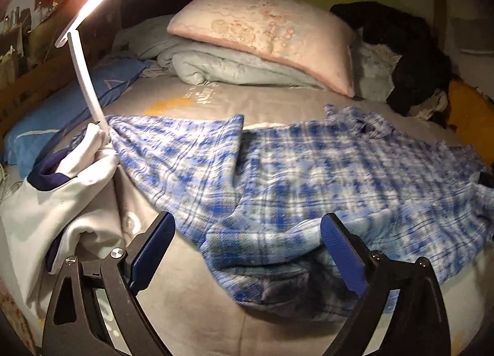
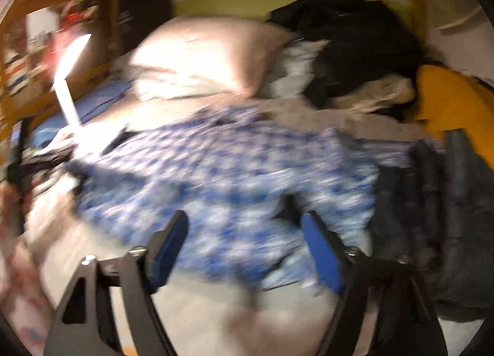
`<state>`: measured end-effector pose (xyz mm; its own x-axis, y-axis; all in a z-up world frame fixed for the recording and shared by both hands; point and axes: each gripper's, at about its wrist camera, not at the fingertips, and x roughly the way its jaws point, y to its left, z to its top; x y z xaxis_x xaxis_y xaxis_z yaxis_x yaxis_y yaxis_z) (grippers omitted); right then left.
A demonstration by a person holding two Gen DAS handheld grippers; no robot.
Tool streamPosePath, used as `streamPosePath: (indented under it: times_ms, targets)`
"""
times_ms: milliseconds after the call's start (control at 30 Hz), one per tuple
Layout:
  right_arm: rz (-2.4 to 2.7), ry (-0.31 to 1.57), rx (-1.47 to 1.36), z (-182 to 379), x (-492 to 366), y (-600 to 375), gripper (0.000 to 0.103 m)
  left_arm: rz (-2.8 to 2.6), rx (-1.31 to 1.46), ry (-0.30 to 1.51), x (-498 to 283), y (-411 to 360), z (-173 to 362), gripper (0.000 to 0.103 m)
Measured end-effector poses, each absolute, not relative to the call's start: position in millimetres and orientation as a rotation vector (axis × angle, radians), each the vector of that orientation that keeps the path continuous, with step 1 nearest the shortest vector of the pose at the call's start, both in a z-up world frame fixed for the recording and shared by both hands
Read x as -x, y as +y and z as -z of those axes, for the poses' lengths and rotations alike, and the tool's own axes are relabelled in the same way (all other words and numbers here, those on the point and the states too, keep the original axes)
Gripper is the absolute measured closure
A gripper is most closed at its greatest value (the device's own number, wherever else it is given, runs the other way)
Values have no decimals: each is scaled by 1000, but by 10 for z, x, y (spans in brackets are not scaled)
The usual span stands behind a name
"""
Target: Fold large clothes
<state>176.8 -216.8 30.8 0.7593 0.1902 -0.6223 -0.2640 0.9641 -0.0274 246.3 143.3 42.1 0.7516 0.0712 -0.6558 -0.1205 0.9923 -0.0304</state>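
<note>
Left tongs at bottom of the left wrist view: jaws spread wide, nothing gripped, hovering over the near folded edge of the blue plaid shirt. Right tongs at bottom of the right wrist view: jaws parted, narrower than the left, nothing visibly clamped, shirt below them; view heavily motion-blurred.

Shirt lies spread across the middle of the grey bed sheet, one flap folded over at centre left.

Around it:
- White garment with navy collar, lower left, touching the shirt's left edge.
- White lamp arm rising from that spot, lit head at upper left.
- Dark denim-like cloth, right side of the right wrist view, just beside the shirt.
- Blue pillow, left, behind the white garment.
- Further back: pink pillow atop a pale folded quilt.
- Black garment pile upper right, orange cloth beside it.
</note>
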Motion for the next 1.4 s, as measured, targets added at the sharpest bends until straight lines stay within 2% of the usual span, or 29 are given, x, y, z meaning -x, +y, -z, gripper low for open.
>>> streamPosePath:
  times_ms: [33, 67, 200, 367, 500, 533, 567, 700, 800, 1133, 1167, 1200, 1233, 1400]
  targets:
    - [-268, 696, 125, -246, -1791, -2114, 63, -103, 77, 706, -2460, 1432, -432, 9]
    - [-257, 726, 134, -181, -1825, -2080, 65, -108, 78, 700, -2459, 1429, -440, 9]
    - [-26, 769, 188, 62, -2088, -2200, 65, -188, 87, 638, -2401, 1451, -510, 9]
    - [186, 737, 141, 53, -2322, -2690, 65, -139, 58, 626, -2352, 1394, -569, 9]
    - [285, 764, 110, 141, -2441, -2928, 78, -98, 39, 642, -2301, 1327, -559, 9]
    - [289, 772, 98, 149, -2460, -2958, 79, -90, 35, 644, -2284, 1322, -559, 9]
    - [287, 774, 87, 144, -2452, -2972, 79, -84, 32, 644, -2261, 1321, -565, 10]
    - [229, 757, 48, -2, -2269, -2920, 78, -67, 40, 634, -2118, 1353, -606, 33]
    - [144, 744, -36, -136, -1976, -2890, 77, -7, 31, 674, -2061, 1337, -546, 44]
    - [151, 789, -29, -35, -1773, -2947, 77, 100, 98, 954, -2471, 1248, 143, 45]
    - [140, 807, -39, -14, -1787, -2976, 73, 80, 85, 952, -2503, 1239, 181, 52]
    - [128, 820, -43, 5, -1789, -2994, 70, 52, 66, 951, -2536, 1242, 216, 80]
    - [126, 836, -42, 30, -1808, -3006, 70, 25, 63, 959, -2566, 1272, 252, 96]
    - [152, 872, -30, 130, -1881, -3050, 69, -38, 216, 901, -2424, 1582, 1, 99]
